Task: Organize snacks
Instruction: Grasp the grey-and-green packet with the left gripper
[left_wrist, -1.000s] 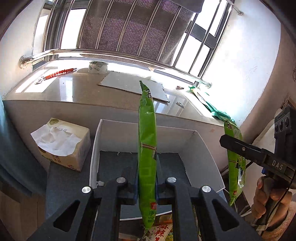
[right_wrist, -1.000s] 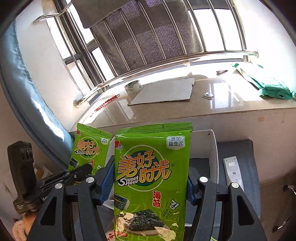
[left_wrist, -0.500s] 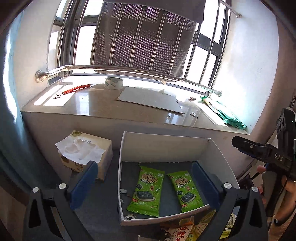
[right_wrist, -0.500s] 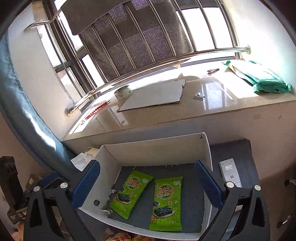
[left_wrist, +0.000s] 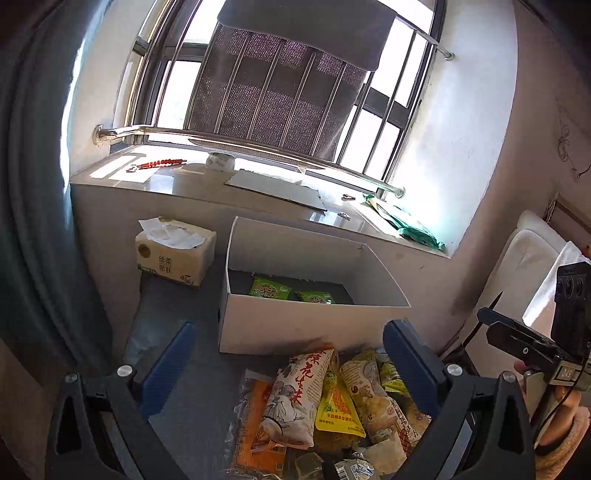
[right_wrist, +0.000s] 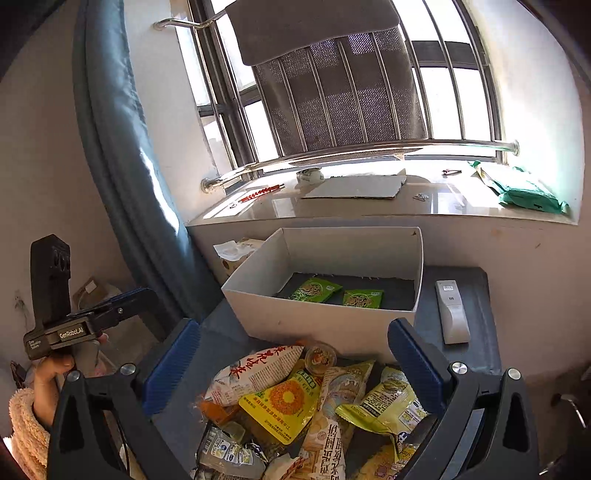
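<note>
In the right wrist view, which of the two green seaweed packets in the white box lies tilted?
The left green seaweed packet, nearer the box's left wall; the other green packet lies squarer.

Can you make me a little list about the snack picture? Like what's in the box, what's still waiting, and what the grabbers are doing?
box: white box, open top
in box: two green seaweed packs, lying flat side by side
waiting: snack pile in front of the box
left gripper: open, holding nothing
right gripper: open, holding nothing
beside box: tissue box, white remote
</note>
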